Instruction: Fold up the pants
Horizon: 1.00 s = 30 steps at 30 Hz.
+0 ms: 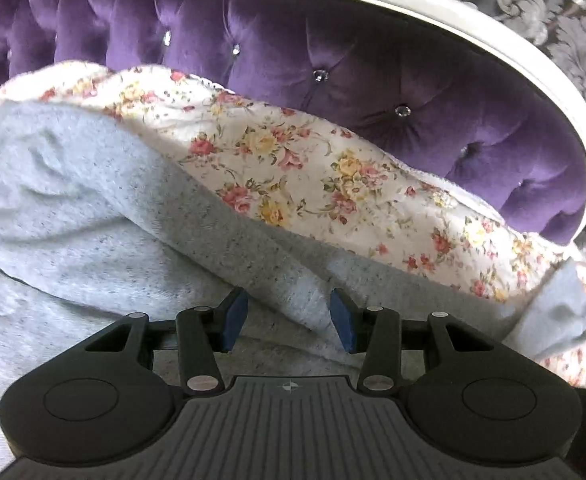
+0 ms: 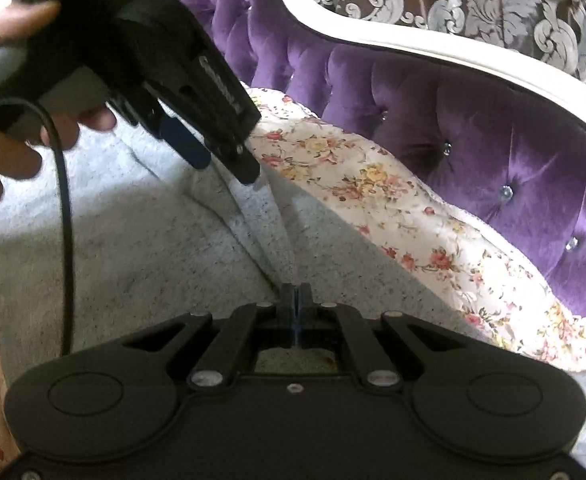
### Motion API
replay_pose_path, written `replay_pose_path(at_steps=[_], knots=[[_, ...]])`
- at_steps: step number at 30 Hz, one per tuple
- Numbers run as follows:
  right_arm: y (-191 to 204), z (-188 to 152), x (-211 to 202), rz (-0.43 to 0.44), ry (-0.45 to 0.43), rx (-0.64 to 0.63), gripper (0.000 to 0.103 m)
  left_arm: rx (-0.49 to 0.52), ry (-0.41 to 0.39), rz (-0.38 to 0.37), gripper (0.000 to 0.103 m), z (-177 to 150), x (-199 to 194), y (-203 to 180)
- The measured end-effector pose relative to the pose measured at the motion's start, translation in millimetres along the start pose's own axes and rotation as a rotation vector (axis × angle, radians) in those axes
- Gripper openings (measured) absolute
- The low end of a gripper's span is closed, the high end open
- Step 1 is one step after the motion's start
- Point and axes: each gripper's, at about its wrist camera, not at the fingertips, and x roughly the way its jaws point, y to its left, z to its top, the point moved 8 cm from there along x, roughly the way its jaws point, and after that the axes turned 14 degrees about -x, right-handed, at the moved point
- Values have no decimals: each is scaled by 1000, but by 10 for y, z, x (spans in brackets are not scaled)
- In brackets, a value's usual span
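Pants [image 1: 93, 208] are lying across the floral bedspread [image 1: 293, 160] near its headboard edge. Right gripper [image 2: 296, 300] is pinching a raised grey fold with fingers closed; left gripper [image 1: 289, 320] is gaping wide around the same ridge, gripping nothing. Judgement: closing left before lifting together should be keeping the crease straight.

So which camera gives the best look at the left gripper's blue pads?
The left wrist view: both blue pads of the left gripper show, spread apart over the grey pants. The right wrist view shows that gripper side-on, with only one pad visible.
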Motion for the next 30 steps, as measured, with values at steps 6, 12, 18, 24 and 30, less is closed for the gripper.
replay_pose_path(at_steps=[6, 12, 18, 24, 30], knots=[[62, -12, -5, -14, 3, -33, 5, 6, 31, -5, 44, 7, 132, -102], [81, -29, 12, -9, 4, -33, 5, 19, 74, 19, 44, -92, 278, -150], [35, 12, -61, -23, -18, -6, 5, -2, 11, 2, 12, -78, 136, -211], [100, 66, -483, -44, -76, 18, 5, 71, -98, -60, 11, -352, -610, -281], [470, -108, -883, 5, -73, 67, 6, 41, -82, -91, 11, -926, -956, -5]])
